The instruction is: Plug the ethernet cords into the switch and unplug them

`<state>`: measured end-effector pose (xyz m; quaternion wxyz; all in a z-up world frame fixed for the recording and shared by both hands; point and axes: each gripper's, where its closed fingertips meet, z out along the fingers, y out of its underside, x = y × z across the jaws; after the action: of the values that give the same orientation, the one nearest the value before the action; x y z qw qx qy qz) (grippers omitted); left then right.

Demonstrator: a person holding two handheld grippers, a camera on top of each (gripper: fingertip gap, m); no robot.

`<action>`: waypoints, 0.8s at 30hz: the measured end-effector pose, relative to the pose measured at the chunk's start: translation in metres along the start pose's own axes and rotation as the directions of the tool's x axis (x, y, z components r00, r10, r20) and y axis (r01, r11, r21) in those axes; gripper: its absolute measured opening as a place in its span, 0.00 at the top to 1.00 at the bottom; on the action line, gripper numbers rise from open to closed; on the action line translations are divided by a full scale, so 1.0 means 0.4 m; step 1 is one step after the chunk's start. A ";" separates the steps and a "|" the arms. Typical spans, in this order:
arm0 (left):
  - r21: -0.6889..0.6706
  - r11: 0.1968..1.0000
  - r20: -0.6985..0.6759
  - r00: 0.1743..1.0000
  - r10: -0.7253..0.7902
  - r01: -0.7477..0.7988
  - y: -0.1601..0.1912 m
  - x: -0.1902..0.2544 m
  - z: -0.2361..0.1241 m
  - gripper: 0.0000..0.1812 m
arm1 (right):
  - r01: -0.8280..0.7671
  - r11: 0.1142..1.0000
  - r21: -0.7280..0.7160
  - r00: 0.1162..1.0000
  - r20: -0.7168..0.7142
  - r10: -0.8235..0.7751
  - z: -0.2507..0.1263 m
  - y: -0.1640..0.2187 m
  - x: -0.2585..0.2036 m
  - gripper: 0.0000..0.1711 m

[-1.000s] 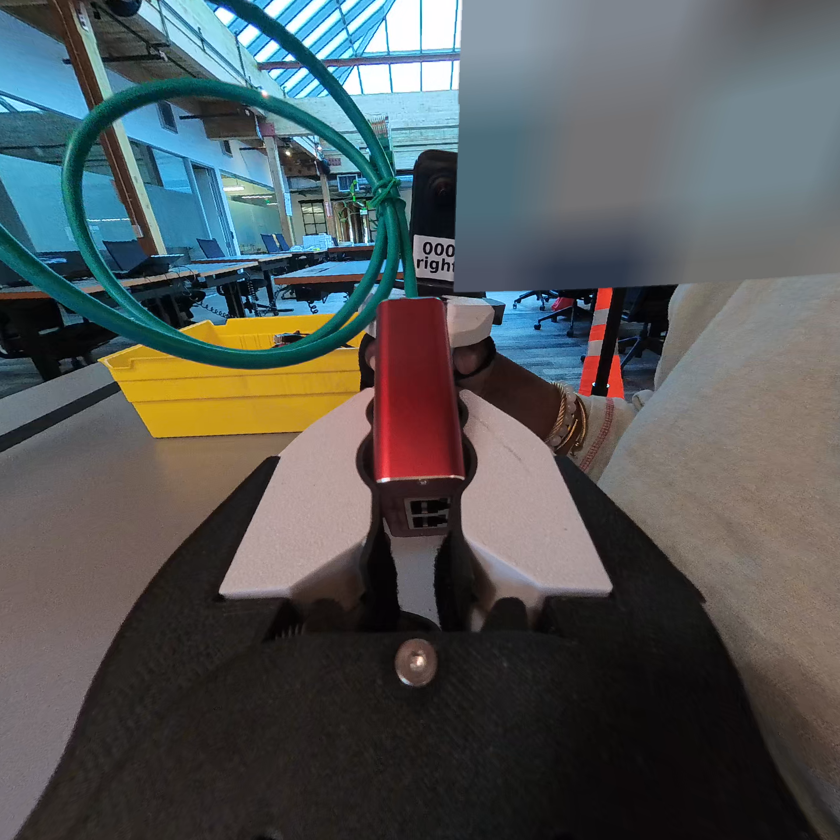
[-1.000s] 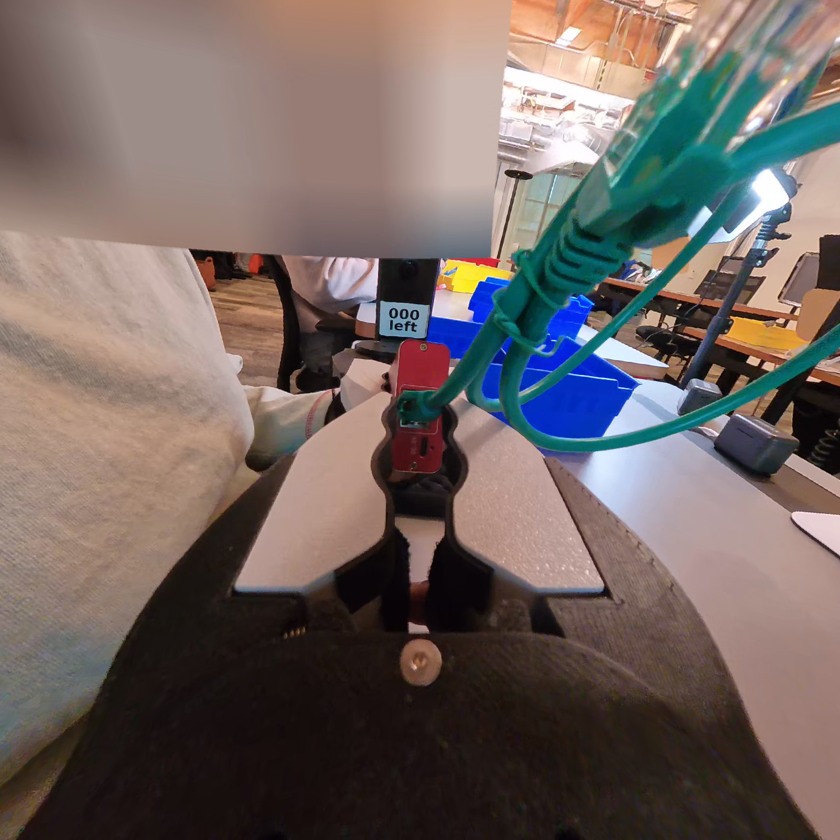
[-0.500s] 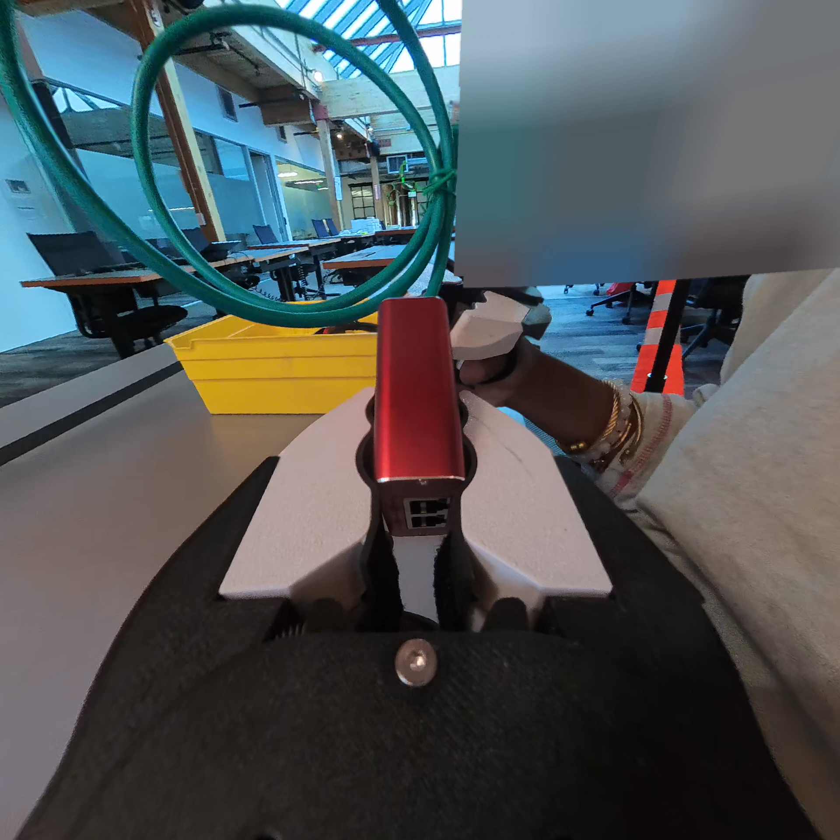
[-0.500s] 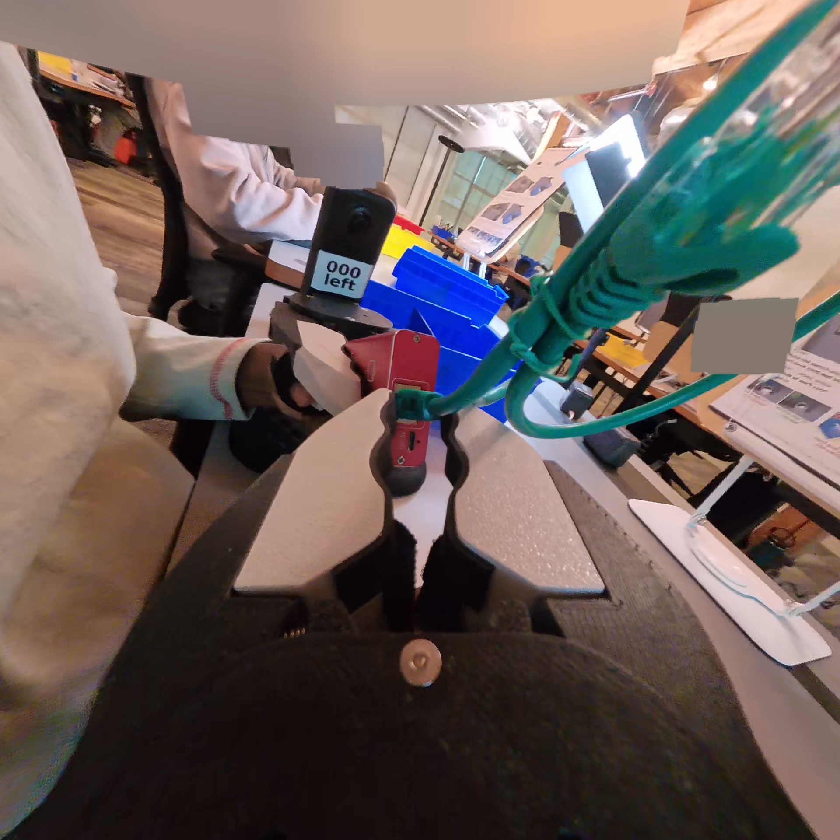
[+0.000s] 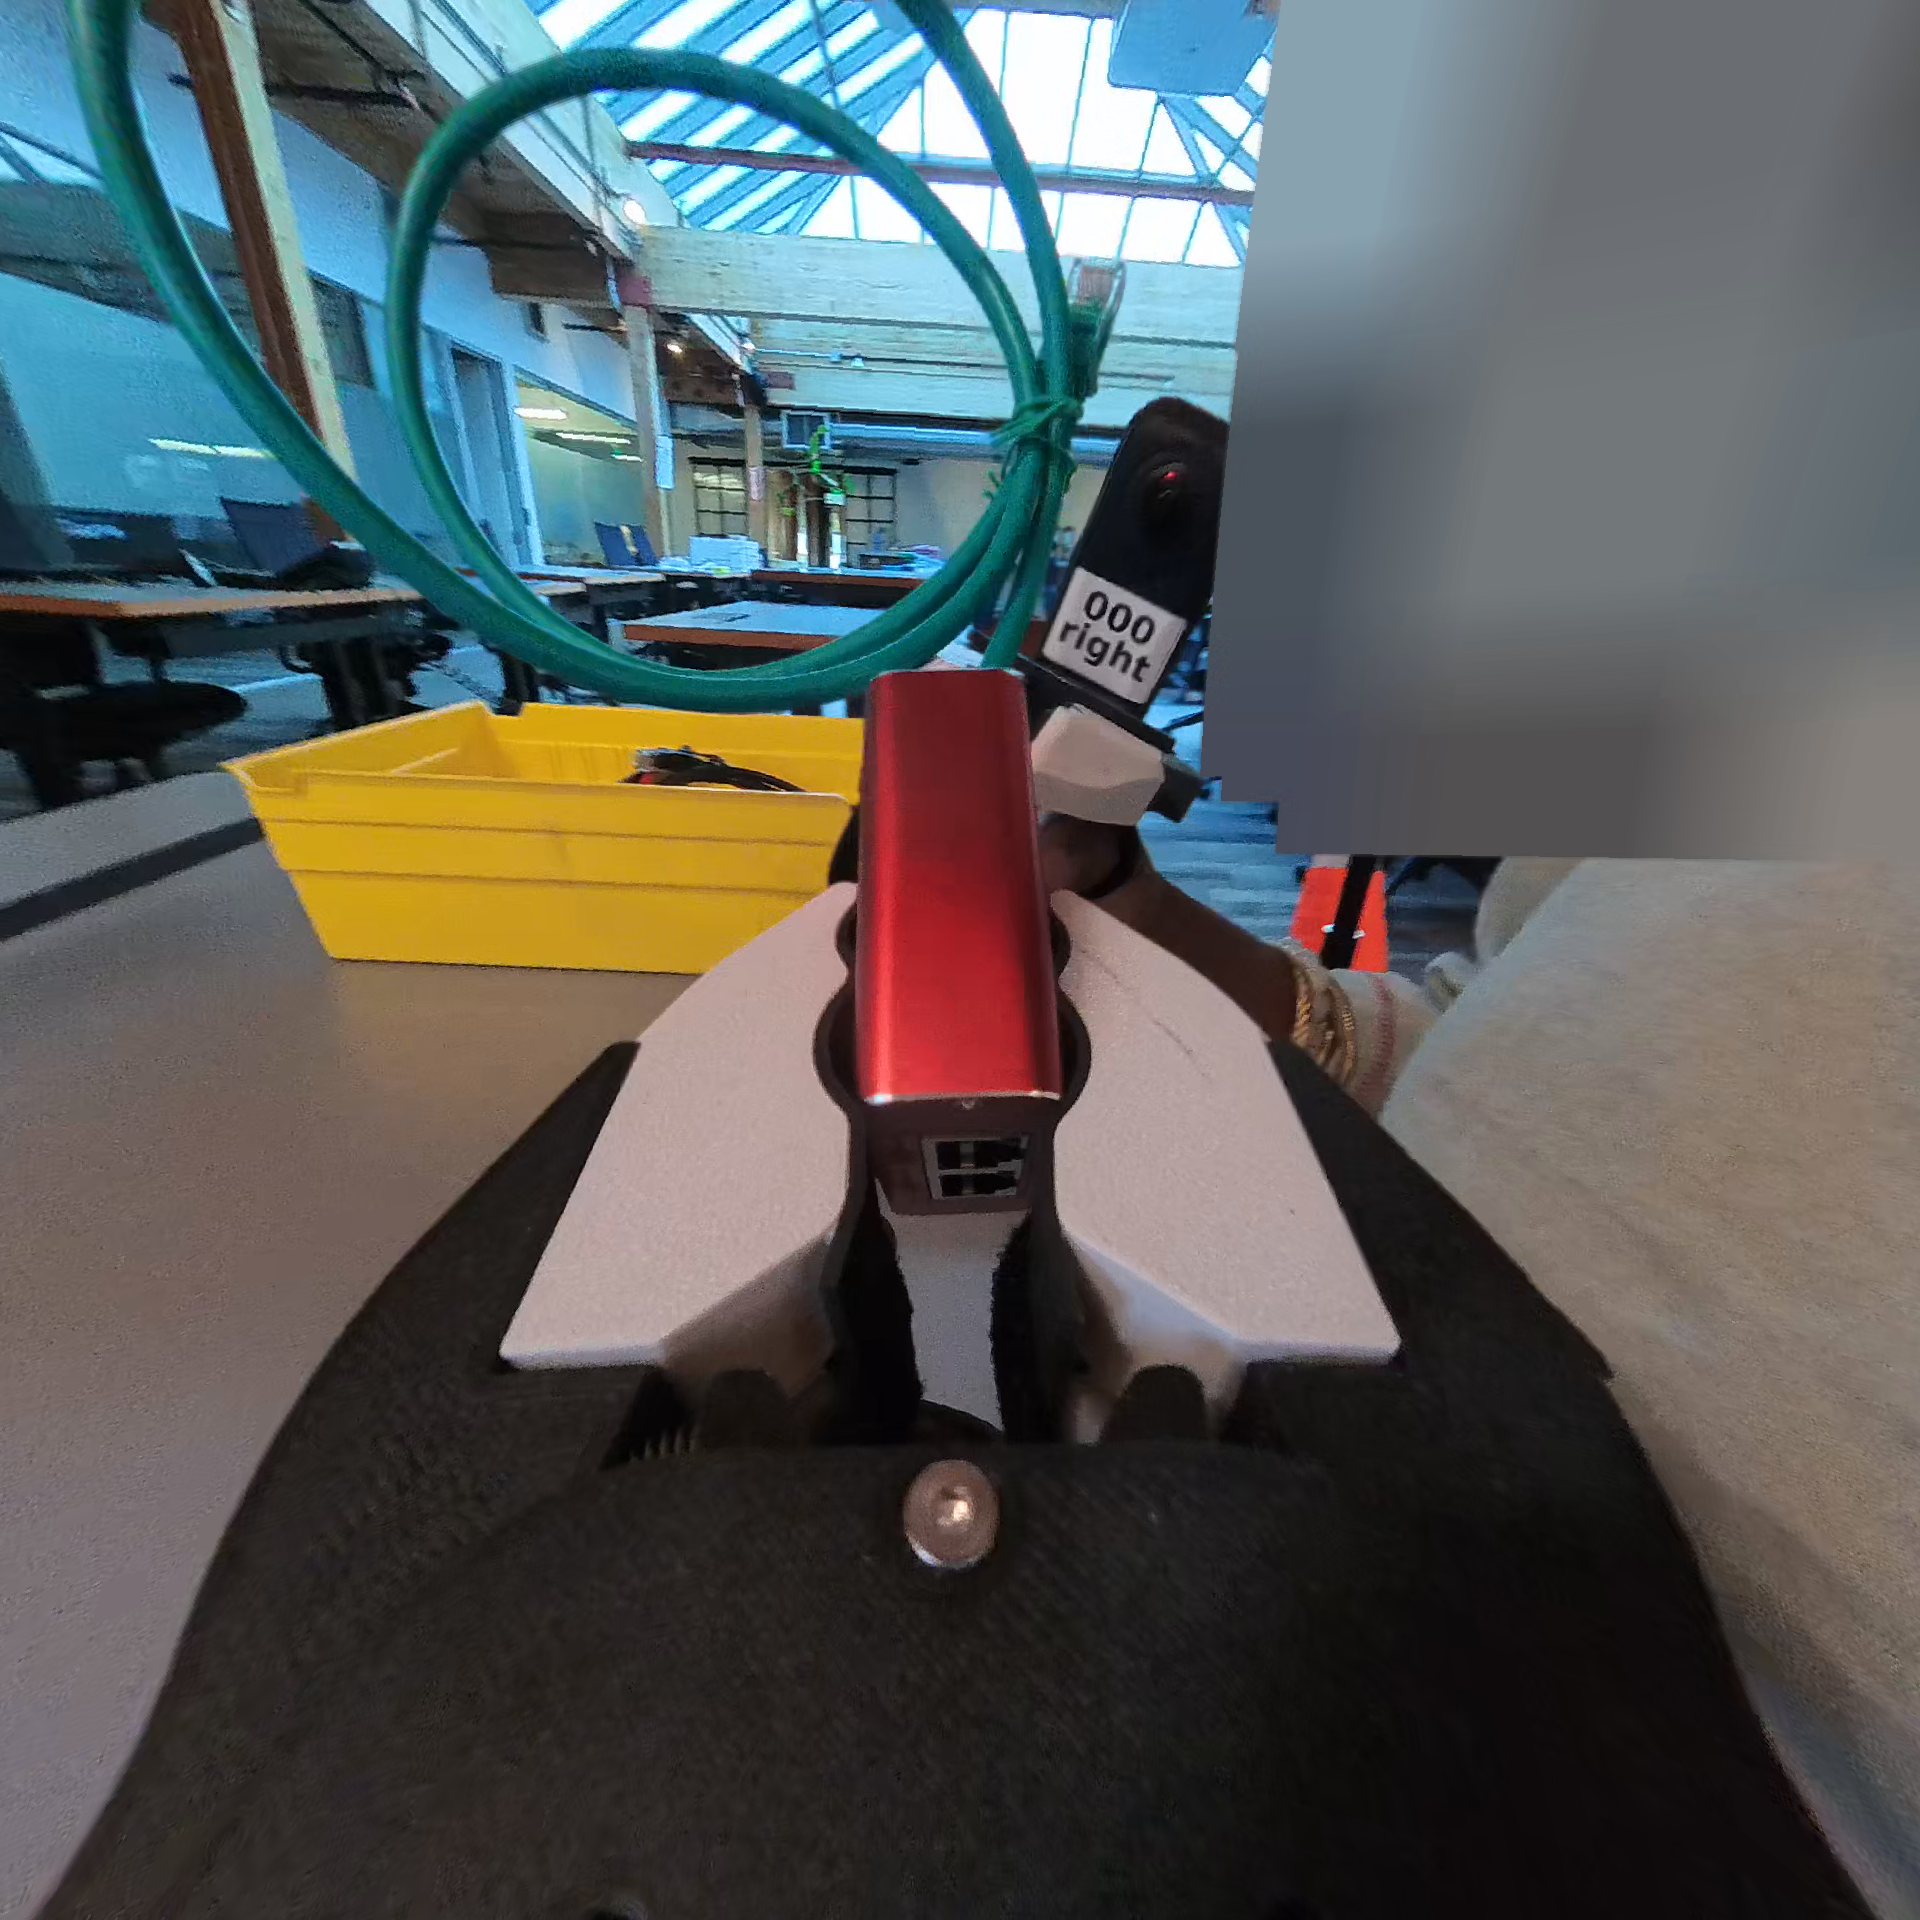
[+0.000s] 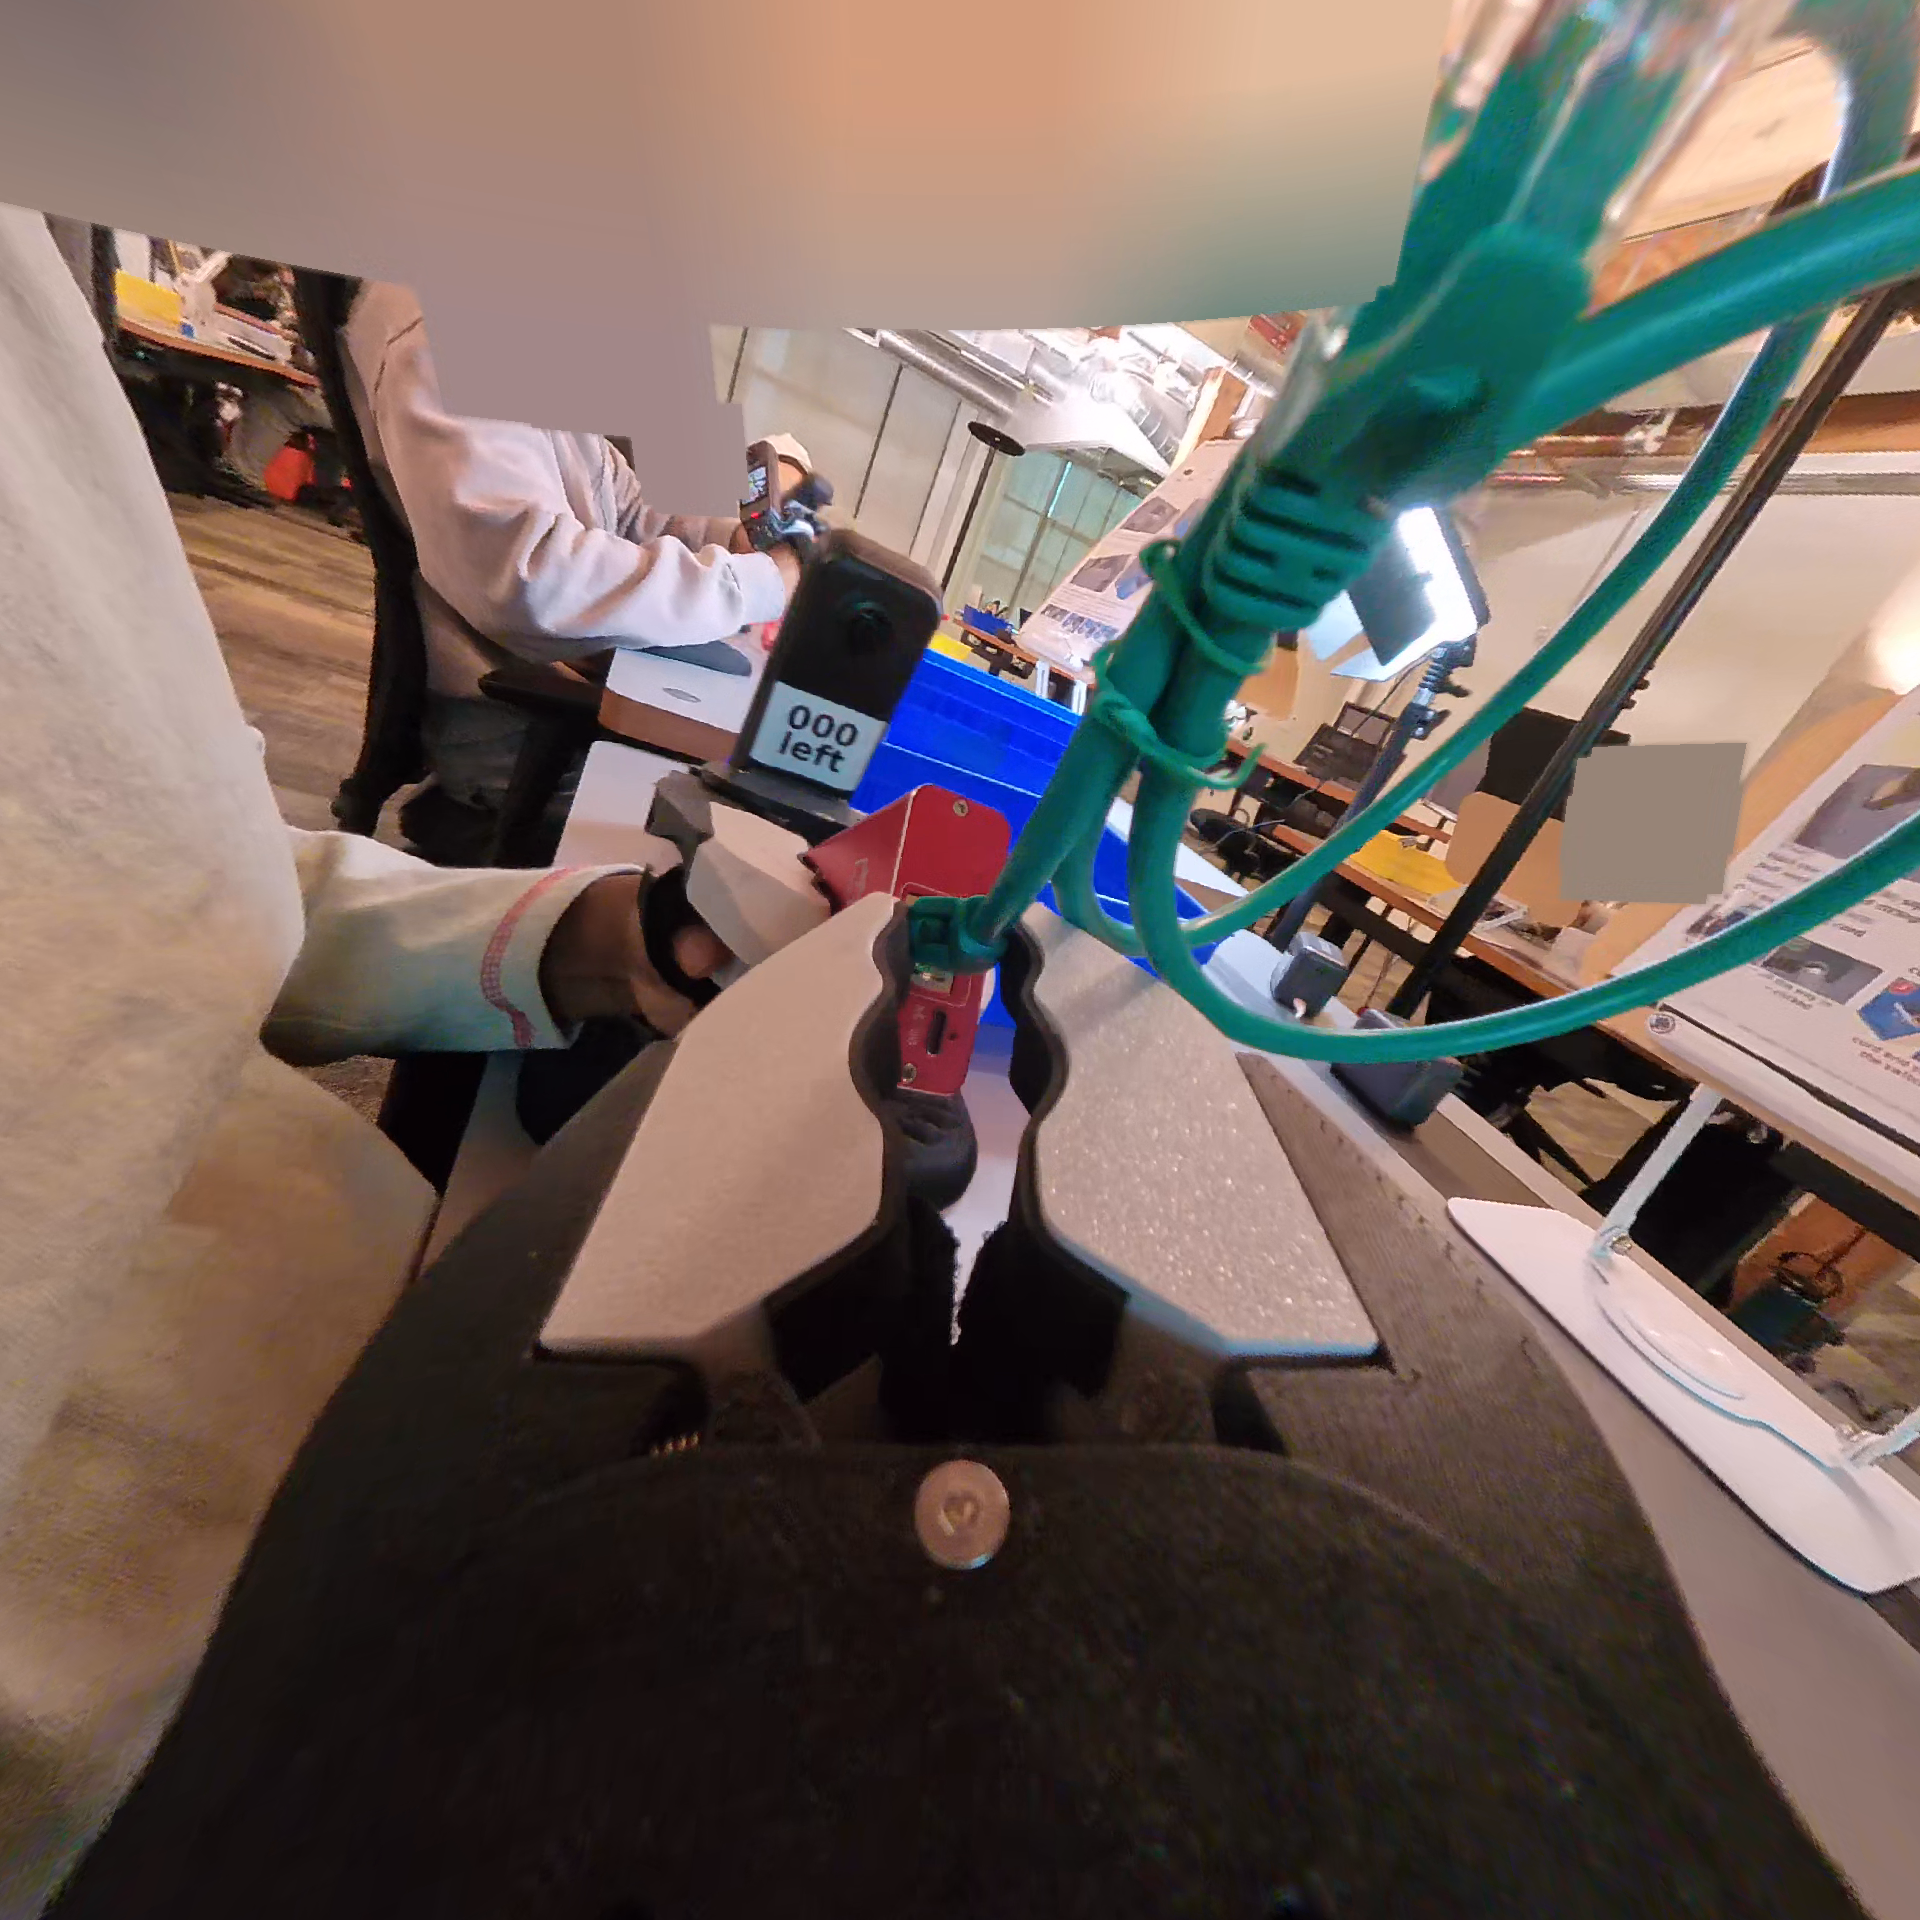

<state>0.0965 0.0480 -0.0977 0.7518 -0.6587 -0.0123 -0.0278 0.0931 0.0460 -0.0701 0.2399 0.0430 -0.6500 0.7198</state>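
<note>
A red metal switch [image 5: 951, 904] is held lengthwise in my left gripper [image 5: 956, 909], which is shut on it above the grey table [image 5: 208, 1143]; empty ports show on its near end. A green ethernet cord [image 5: 499, 582] loops above it, tied with a twist tie. In the right wrist view the cord's green plug [image 6: 940, 930] sits in the far end of the switch [image 6: 935, 1023]. My right gripper [image 6: 956, 925] is shut on that plug. The cord's other plug [image 6: 1558, 208], clear-tipped, hangs free close to the camera. The right gripper [image 5: 1091, 769] also shows behind the switch.
A yellow bin [image 5: 540, 862] with dark cords stands on the table at the left. Blue bins [image 6: 966, 727] stand behind the left gripper. Small grey boxes [image 6: 1392, 1060] and a white stand base [image 6: 1662, 1371] lie to the right. Another person [image 6: 540, 561] sits at a far desk. Both grippers' tips are close together, under 4 cm apart.
My right gripper has narrowed its jaws onto the green plug at the switch. The cord loops have swung up and to the right. The left gripper keeps its hold on the switch.
</note>
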 end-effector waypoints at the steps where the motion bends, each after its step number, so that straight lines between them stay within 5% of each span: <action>1: -0.002 0.999 -0.020 0.999 -0.035 0.035 0.002 0.003 0.000 0.84 | -0.003 1.000 -0.005 1.000 0.005 0.003 -0.001 0.001 -0.001 0.90; 18: -0.039 0.984 -0.080 0.981 -0.176 0.173 0.012 0.009 0.007 0.84 | -0.143 0.987 0.069 0.989 0.048 0.140 -0.006 -0.006 0.007 0.91; 22: -0.117 0.993 0.096 0.995 -0.013 0.024 0.039 -0.038 0.006 0.84 | -0.019 0.995 -0.096 0.998 -0.062 0.013 -0.010 0.034 0.030 0.90; 24: -0.089 0.996 0.081 0.997 -0.008 0.015 0.021 -0.024 0.013 0.84 | 0.006 0.998 -0.058 0.998 -0.060 -0.009 -0.011 0.007 0.026 0.90</action>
<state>0.0876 0.0544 -0.1060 0.7201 -0.6923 -0.0453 -0.0062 0.0839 0.0531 -0.0696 0.2632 0.0169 -0.6629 0.7008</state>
